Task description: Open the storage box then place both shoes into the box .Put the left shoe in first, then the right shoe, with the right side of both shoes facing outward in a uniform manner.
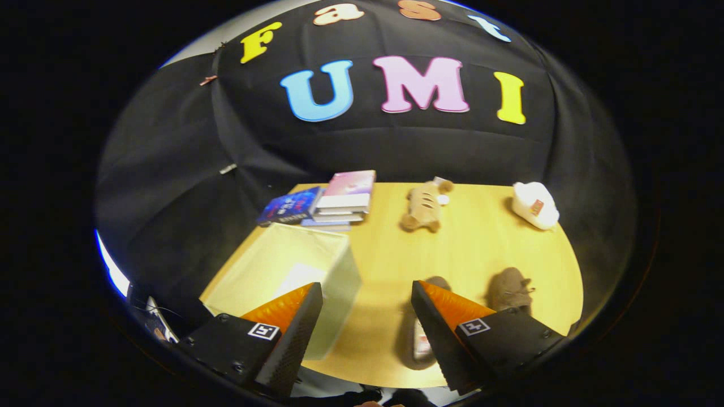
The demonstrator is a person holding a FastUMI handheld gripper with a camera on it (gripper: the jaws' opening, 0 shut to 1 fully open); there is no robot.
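Observation:
A pale green fabric storage box (294,271) stands on the left part of the wooden table (464,249), its top closed by a flat lid. Two brown shoes lie near the table's front right. One shoe (421,333) is partly hidden behind my right finger (447,333), its insole showing. The other shoe (509,289) sits just beyond that finger, to the right. My gripper (366,294) hovers above the table's front edge, open, with nothing between the fingers. The left finger (288,328) overlaps the box's near corner.
A stack of books (345,200) and a dark blue book (288,208) lie behind the box. A tan plush toy (425,206) rests at the back middle, and a white plush object (535,204) at the back right. Black cloth walls surround the table.

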